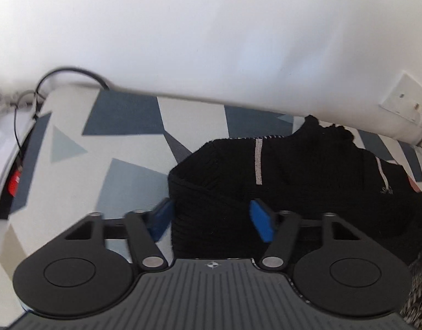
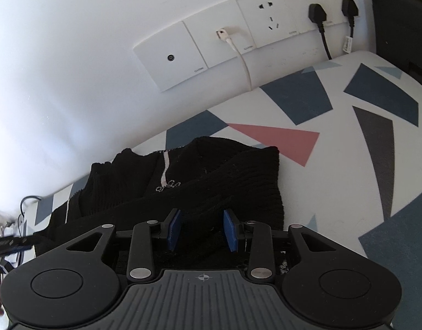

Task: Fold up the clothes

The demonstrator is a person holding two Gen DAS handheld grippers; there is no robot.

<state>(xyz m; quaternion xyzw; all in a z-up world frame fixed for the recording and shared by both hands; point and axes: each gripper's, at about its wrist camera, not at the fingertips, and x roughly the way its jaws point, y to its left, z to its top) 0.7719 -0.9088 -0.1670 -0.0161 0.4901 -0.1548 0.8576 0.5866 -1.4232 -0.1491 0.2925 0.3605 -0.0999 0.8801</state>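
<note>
- On the patterned tabletop, against the white wall, my black knit sweater lies bunched, pale stripes showing on its upper folds.
- My left tongs stand about half open at the sweater's near edge; the knit sits between the blue pads, but I cannot tell whether they press it.
- My right tongs are narrowed, black knit lying between the pads; whether they pinch it I cannot tell.
- Wall sockets run above the tabletop, two black plugs and a white cable in them.
</note>
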